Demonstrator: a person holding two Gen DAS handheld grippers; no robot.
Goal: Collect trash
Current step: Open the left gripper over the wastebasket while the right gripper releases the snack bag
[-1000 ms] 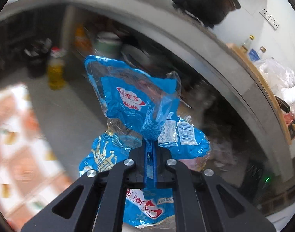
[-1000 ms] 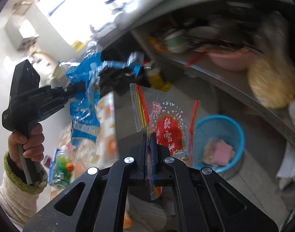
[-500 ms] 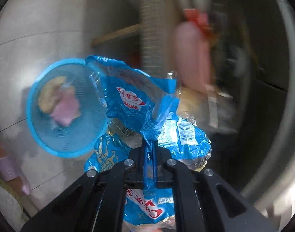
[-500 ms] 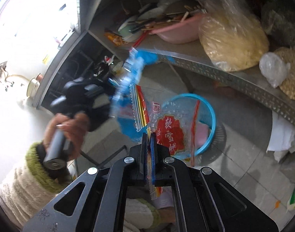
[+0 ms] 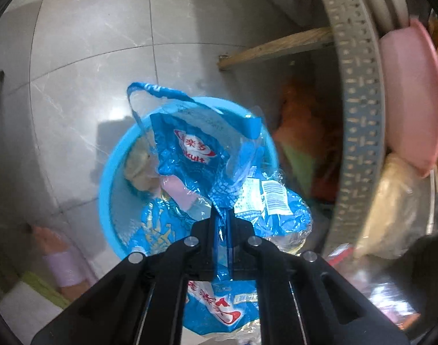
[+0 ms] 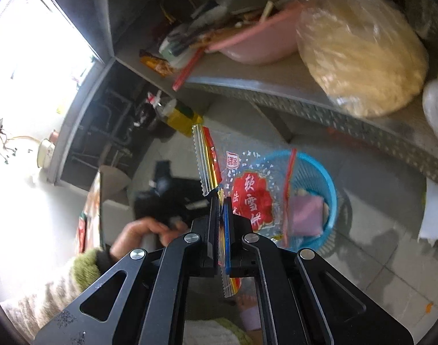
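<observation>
the left tool (image 5: 222, 224) is clamped narrow on a bunch of blue wrappers (image 5: 207, 155), its jaws pinching the crumpled plastic at the middle. a second ago this tool faced the underside of the counter with the wrappers held out in the air; it has since swung down and rolled, and the blue basket (image 5: 109, 172) on the floor tiles now sits directly behind and below the wrappers, with some pale and pink scraps already lying inside. judging by that, the left load is over the mouth and about ready to be let go.

the right tool (image 6: 221, 215) is likewise closed tight, on a clear wrapper with a red label (image 6: 250, 198). it has drifted closer and lower, so the blue basket (image 6: 328, 189) now shows just behind the wrapper, below the metal shelf (image 6: 276, 86) with its pink basin (image 6: 259, 46). the left hand (image 6: 138, 233) appears blurred beside it. this wrapper looks to be next in.
</observation>
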